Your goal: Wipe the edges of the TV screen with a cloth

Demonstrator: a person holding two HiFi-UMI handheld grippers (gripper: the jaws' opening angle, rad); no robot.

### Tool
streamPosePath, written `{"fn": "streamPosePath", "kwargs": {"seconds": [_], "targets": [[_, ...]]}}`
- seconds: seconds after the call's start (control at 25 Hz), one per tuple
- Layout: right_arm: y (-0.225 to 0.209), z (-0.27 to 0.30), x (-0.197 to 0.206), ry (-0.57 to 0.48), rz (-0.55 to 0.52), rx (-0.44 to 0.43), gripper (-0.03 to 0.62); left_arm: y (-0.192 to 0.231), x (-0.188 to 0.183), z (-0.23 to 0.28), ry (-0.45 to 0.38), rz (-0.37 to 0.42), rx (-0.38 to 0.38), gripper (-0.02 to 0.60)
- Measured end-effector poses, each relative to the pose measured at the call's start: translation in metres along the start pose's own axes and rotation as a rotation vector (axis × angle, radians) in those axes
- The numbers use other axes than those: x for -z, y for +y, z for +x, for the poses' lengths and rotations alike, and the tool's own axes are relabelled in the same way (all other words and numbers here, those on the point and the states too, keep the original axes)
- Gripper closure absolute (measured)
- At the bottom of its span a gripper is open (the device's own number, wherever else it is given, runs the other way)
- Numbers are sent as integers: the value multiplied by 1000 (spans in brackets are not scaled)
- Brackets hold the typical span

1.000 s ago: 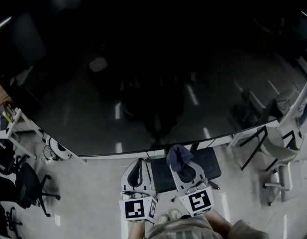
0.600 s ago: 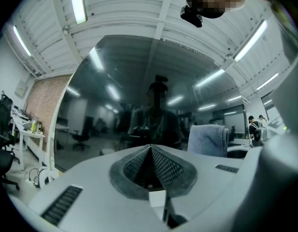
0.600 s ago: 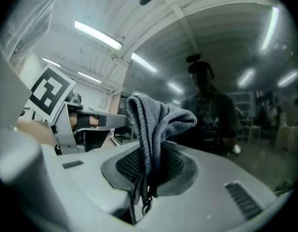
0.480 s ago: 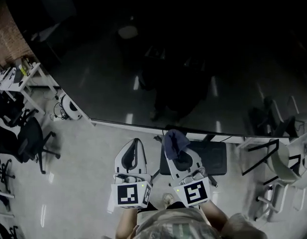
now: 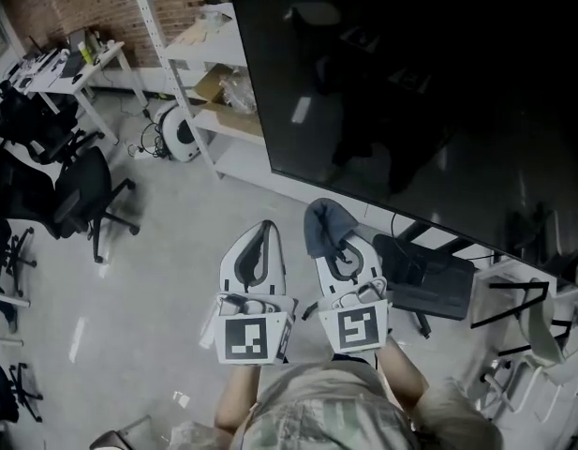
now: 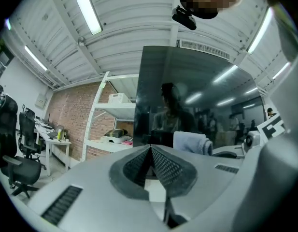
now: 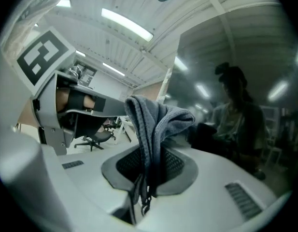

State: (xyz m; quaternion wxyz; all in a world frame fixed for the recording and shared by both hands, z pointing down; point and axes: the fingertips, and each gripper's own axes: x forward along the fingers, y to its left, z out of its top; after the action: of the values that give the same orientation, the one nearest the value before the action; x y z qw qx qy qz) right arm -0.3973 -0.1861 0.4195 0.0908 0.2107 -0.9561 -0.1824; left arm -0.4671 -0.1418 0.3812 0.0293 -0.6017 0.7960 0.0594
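Note:
The big dark TV screen [image 5: 410, 73] fills the upper right of the head view; its left and lower edges run just ahead of my grippers. My right gripper [image 5: 330, 229] is shut on a folded blue-grey cloth [image 5: 323, 225], which sticks out past its tip, a little short of the screen's lower edge. In the right gripper view the cloth [image 7: 153, 122] stands pinched between the jaws, with the screen [image 7: 245, 81] close ahead. My left gripper [image 5: 261, 235] is shut with nothing in it, beside the right one. The left gripper view shows the screen [image 6: 187, 95] ahead and the cloth [image 6: 190, 141] to its right.
White shelving [image 5: 200, 54] with boxes stands left of the screen. Black office chairs [image 5: 73, 200] and a desk [image 5: 59, 64] stand on the grey floor at left. A black stand base [image 5: 424, 275] lies under the screen, and a chair [image 5: 527, 317] is at lower right.
My view has swung left and nearer: the screen's left edge and the shelving now show. Both grippers stay side by side, the cloth still held in the right one.

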Motion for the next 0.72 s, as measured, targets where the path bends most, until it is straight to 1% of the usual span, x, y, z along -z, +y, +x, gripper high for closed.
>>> {"fn": "streamPosePath", "kwargs": {"seconds": [0.16, 0.24, 0.36, 0.48, 0.56, 0.64, 0.72], "targets": [[41, 54, -4, 17, -37, 30, 530, 60, 6, 1, 8, 5, -9, 568], [51, 76, -3, 45, -110, 57, 530, 87, 10, 1, 10, 2, -17, 568], [62, 100, 10, 136, -251, 101, 530, 119, 22, -3, 32, -30, -29, 568], [61, 127, 28, 233, -382, 162, 530, 139, 33, 1, 46, -51, -28, 568], [54, 145, 39, 289, -445, 217, 530, 149, 42, 5, 60, -61, -21, 568], [45, 159, 47, 337, -483, 262, 530, 157, 54, 6, 78, -69, -15, 568], [40, 169, 52, 374, -496, 285, 530, 166, 64, 6, 95, -75, -16, 568]]}}
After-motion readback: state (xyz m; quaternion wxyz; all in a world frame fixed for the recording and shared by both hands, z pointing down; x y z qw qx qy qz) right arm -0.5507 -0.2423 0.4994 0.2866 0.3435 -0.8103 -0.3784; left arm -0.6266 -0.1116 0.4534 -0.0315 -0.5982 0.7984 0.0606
